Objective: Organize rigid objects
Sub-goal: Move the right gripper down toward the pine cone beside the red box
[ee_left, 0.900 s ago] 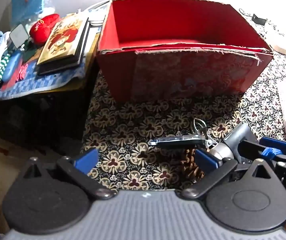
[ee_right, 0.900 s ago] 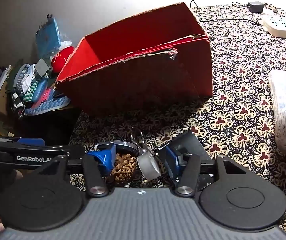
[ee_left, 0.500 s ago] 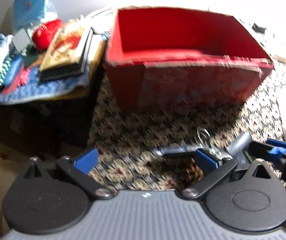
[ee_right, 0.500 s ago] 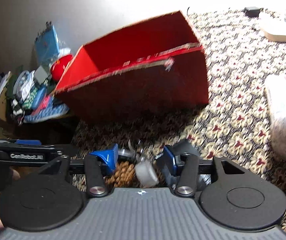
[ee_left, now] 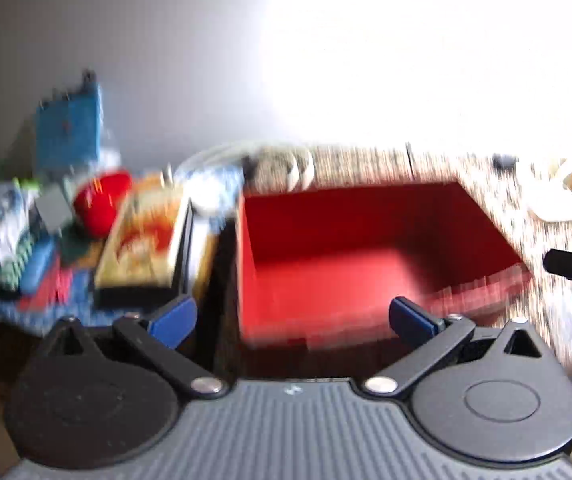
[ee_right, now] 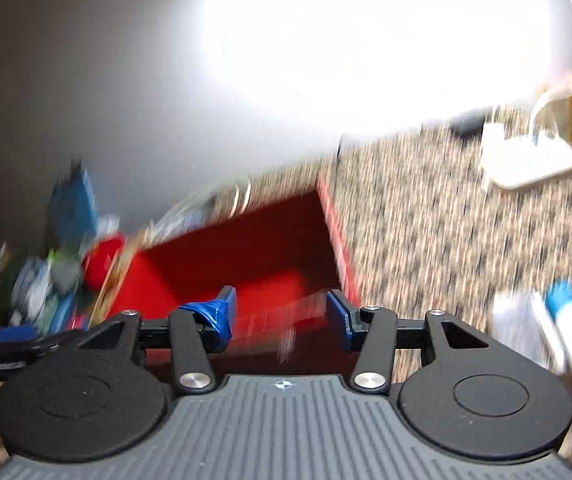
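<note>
Red box, the receptacle for this sorting task, sits on the patterned bench and lies just ahead of and below both cameras; its interior shows no object that you can make out through the motion blur. Your left hand-held gripper has its blue-padded jaws spread wide with nothing between them. Your right hand-held gripper also stands parted, and a pale streak between and just below its jaws may be a small item in motion (too smeared to name). Whether anything is being carried cannot be told.

To do the step well, judged from these views: slow the sweep so that the frames sharpen, centre the jaws over the box's opening and not its near rim, and let go low inside the walls so that a hard piece does not bounce out.

Materials: the box reads as stiff card, matte red within, straight-walled and rectangular, with a paler near rim. The bench covering is a dense dark-and-cream print, probably cloth. A white power strip lies well apart at the far right. Beside the box's left wall, a stack of flat books and mixed clutter rests on a separate surface.
</note>
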A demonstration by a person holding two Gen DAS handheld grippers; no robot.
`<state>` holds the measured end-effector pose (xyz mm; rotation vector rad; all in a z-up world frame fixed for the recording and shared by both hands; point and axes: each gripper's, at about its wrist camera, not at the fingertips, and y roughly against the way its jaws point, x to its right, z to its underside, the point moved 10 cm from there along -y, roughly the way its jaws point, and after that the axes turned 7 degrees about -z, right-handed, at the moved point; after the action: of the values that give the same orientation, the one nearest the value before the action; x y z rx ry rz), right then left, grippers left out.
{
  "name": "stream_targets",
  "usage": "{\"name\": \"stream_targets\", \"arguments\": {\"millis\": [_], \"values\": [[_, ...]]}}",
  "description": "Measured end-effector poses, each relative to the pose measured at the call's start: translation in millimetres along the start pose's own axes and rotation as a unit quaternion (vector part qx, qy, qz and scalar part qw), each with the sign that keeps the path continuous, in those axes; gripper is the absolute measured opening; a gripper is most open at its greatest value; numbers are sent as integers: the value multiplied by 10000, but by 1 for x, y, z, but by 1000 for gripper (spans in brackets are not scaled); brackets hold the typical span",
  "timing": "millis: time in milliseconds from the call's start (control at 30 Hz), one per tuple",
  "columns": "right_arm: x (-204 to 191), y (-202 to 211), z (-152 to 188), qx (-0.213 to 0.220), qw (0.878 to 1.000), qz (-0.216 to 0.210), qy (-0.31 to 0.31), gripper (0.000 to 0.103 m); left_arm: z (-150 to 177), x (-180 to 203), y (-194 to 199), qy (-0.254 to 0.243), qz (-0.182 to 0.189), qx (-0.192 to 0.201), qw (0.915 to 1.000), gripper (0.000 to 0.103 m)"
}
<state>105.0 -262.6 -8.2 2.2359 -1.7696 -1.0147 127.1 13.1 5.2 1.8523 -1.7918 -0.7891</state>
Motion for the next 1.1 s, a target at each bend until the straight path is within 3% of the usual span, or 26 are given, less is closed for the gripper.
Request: {"name": "stream_targets", "arguments": {"millis": [100, 167, 300, 433, 567, 667, 867, 1100], "values": [[7, -11, -34, 751, 9956, 389, 412, 34, -28, -16, -6, 577, -104, 597, 9965, 102], [17, -18, -62, 1288, 9883, 569, 588, 34, -45, -28, -12, 895, -427, 905, 9909, 102], [39, -51, -87, 1559, 9775, 1131, 860, 34, -61, -49, -46, 1107, -1112, 903, 9835, 102], [65, -91, -86, 1275, 9759, 1507, 924, 33, -50, -69, -85, 868, -1787, 675, 9777, 102], [73, -122, -64, 923, 9829, 1443, 679, 33, -21, -69, -131, 1145, -1459, -12, 9826, 102], [67, -127, -66, 870, 9861, 1321, 511, 33, -13, -65, -147, 1283, -1222, -300, 9837, 102], [71, -127, -55, 611, 9919, 1093, 222, 33, -10, -55, -142, 1221, -1084, -396, 9858, 102], [83, -93, -44, 651, 9916, 1121, -18, 33, -4, -40, -118, 911, -946, -311, 9909, 102]]}}
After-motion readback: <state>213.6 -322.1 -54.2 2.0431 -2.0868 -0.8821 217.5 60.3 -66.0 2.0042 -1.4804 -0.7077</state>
